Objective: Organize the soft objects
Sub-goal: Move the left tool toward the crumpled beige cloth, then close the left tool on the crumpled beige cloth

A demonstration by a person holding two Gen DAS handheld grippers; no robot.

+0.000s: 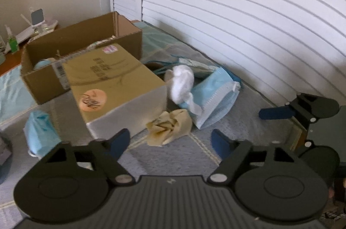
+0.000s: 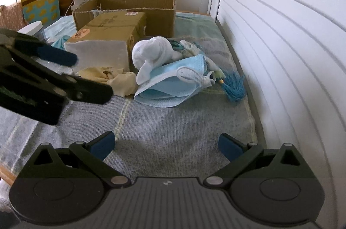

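Observation:
A crumpled cream cloth (image 1: 170,127) (image 2: 116,77) lies on the grey bedcover beside a closed tan box (image 1: 112,82). My left gripper (image 1: 169,140) is open, hovering just short of the cloth, one blue pad on each side; nothing is pressed. Behind the cloth sit a rolled white towel (image 1: 180,83) (image 2: 151,51) and a stack of blue face masks (image 1: 216,99) (image 2: 170,86). My right gripper (image 2: 166,141) is open over bare bedcover, holding nothing. An open cardboard box (image 1: 86,38) (image 2: 160,10) stands at the back.
A white slatted shutter (image 2: 281,45) runs along the right edge of the bed. A blue tassel (image 2: 234,86) lies beside the masks, a blue packet (image 1: 40,129) left of the tan box. A white-lidded jar (image 2: 34,29) and a bedside clutter sit far left.

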